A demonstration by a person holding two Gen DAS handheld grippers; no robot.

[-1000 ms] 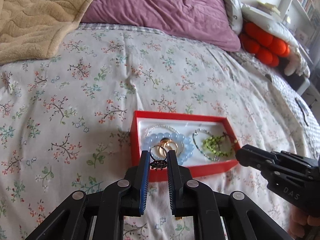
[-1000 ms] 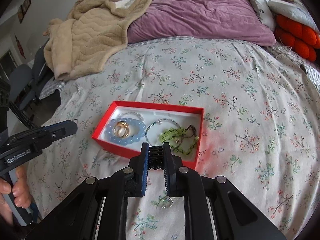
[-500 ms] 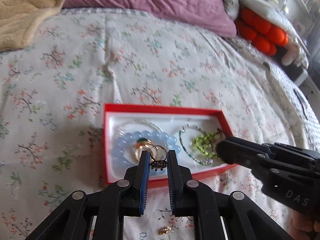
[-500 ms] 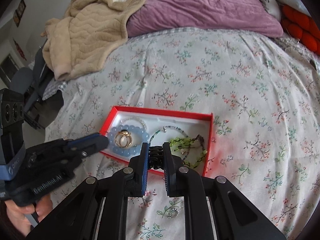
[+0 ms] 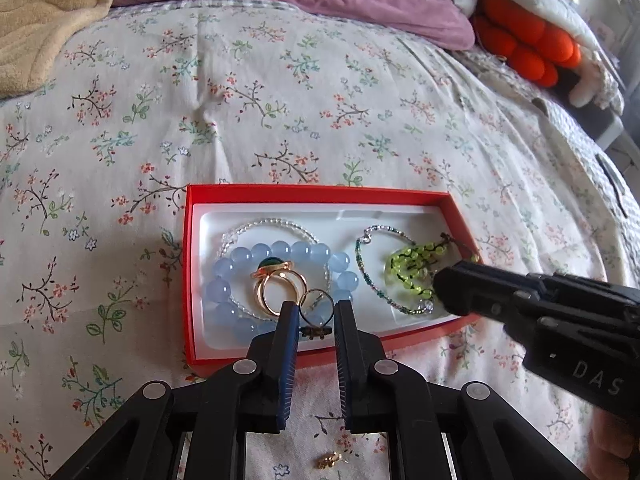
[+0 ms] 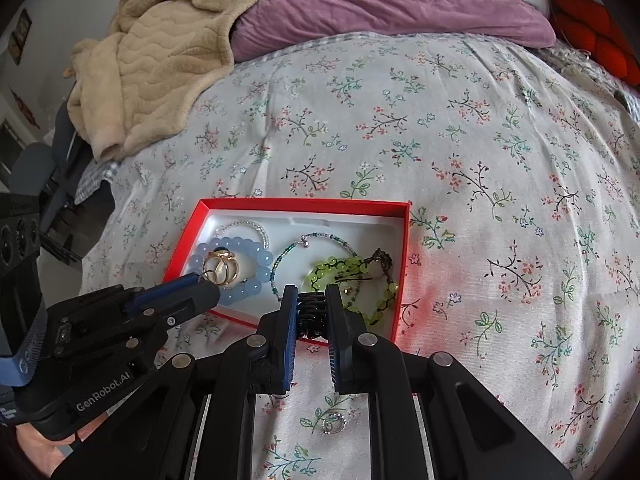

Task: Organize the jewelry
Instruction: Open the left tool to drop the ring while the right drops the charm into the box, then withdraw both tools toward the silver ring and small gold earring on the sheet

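A red box (image 5: 190, 280) with a white lining lies on the floral bedspread. In it are a blue bead bracelet (image 5: 224, 276), gold rings (image 5: 276, 284), a thin beaded bracelet (image 5: 362, 268) and a green bead bracelet (image 5: 412, 268). My left gripper (image 5: 316, 322) is shut on a dark ring (image 5: 316, 312) and holds it over the box's near left part. My right gripper (image 6: 312, 310) is shut on a black hair claw (image 6: 312, 312) over the box's (image 6: 402, 280) near right edge. It also shows in the left wrist view (image 5: 540, 312).
A small gold piece (image 5: 328, 460) lies on the bedspread below the left gripper. A silver ring (image 6: 334, 424) lies below the right gripper. A beige blanket (image 6: 160, 60), a purple duvet (image 6: 380, 4) and orange cushions (image 5: 524, 44) lie at the far side.
Both grippers have moved forward and over the red box, each keeping its hold. The box now sits closer and larger in both views.
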